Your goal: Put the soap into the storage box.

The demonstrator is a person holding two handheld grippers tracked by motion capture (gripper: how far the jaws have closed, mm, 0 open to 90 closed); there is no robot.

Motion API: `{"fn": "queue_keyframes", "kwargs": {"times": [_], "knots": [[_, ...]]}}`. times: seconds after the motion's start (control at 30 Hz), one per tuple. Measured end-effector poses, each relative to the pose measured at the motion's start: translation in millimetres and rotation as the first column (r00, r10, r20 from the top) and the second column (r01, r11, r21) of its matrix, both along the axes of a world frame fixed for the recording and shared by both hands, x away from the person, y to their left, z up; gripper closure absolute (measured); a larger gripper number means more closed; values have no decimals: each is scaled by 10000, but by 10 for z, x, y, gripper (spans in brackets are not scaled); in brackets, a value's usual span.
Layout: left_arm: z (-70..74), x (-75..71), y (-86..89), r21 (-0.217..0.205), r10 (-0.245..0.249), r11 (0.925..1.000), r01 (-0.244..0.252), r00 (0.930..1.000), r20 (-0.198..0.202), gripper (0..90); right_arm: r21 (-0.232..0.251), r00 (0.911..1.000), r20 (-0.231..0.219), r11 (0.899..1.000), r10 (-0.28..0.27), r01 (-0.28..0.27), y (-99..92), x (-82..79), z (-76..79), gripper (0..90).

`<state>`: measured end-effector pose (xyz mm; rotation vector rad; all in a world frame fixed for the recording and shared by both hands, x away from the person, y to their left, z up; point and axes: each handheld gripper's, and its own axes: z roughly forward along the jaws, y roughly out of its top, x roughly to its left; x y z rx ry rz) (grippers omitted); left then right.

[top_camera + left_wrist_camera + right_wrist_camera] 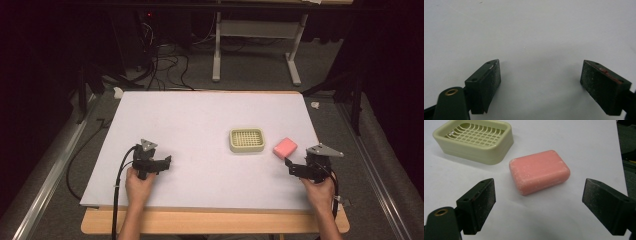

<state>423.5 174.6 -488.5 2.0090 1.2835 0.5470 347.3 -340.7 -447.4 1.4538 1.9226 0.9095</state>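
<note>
A pink bar of soap [284, 147] [539, 171] lies flat on the white table [200, 125], just right of a pale green soap dish [247, 140] [475, 140] with a grid floor and nothing in it. My right gripper [292, 169] [539, 205] is open, low over the table a short way in front of the soap, which sits ahead of the gap between the jaws. My left gripper [162, 162] [540, 82] is open at the table's front left, with bare white surface between its jaws.
The table's right edge [621, 165] runs close beside the soap, with dark floor beyond it. A wooden board [210, 222] juts out under the table's front edge. Cables and a desk frame [255, 45] stand on the floor behind.
</note>
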Motion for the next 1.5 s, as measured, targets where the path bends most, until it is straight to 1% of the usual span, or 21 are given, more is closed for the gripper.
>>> {"fn": "queue_keyframes", "kwargs": {"times": [0.1, 0.2, 0.3, 0.47, 0.5, 0.67, 0.77, 0.8, 0.87, 1.13, 1.37, 1.47, 1.5], "knots": [[0, 0, 0, -2, 1, 10000, -1, 10000, 0, 172, -73, 9999, 38, 9999, 96, -96, 32, 28, 10, 119], [0, 0, 0, -3, 1, 10000, -1, 10000, 0, 172, -299, 9998, -12, 9993, 219, -219, 87, 74, 29, 119], [0, 0, 0, -3, 1, 10000, -1, 10000, 0, 172, -346, 9995, 75, 9989, 323, -320, 119, 110, 60, 118], [0, 0, 0, -2, 0, 10000, 0, 10000, 1, 172, -477, 9990, 79, 9980, 430, -426, 177, 188, 121, 118], [0, 0, 0, -1, 1, 10000, -1, 10000, -1, 172, -474, 9990, 128, 9979, 440, -433, 179, 203, 128, 118], [0, 0, 0, -2, 2, 10000, -2, 10000, 0, 172, -476, 9991, 3, 9979, 432, -431, 190, 297, 158, 118], [0, 0, 0, 0, 3, 10000, -3, 10000, 1, 172, -450, 9990, 46, 9981, 434, -431, 187, 338, 162, 118], [0, 0, 0, 0, 3, 10000, -3, 10000, -1, 172, -485, 9990, -67, 9979, 437, -440, 186, 361, 160, 117], [0, 0, 0, 2, 3, 10000, -3, 10000, 1, 172, -526, 9989, -150, 9976, 449, -457, 190, 389, 156, 117], [0, 0, 0, 3, 4, 10000, -4, 10000, 1, 171, -665, 9981, -326, 9963, 516, -537, 215, 530, 135, 117], [0, -1, 0, 3, 7, 10000, -7, 10000, 1, 171, -690, 9965, -682, 9962, 484, -531, 200, 622, 44, 117], [0, -1, 0, 6, 6, 10000, -6, 10000, 1, 171, -828, 9954, -842, 9952, 454, -524, 189, 661, 4, 116], [0, -1, 0, 5, 6, 10000, -6, 10000, 1, 171, -804, 9942, -955, 9951, 489, -567, 184, 674, -8, 115]]}}
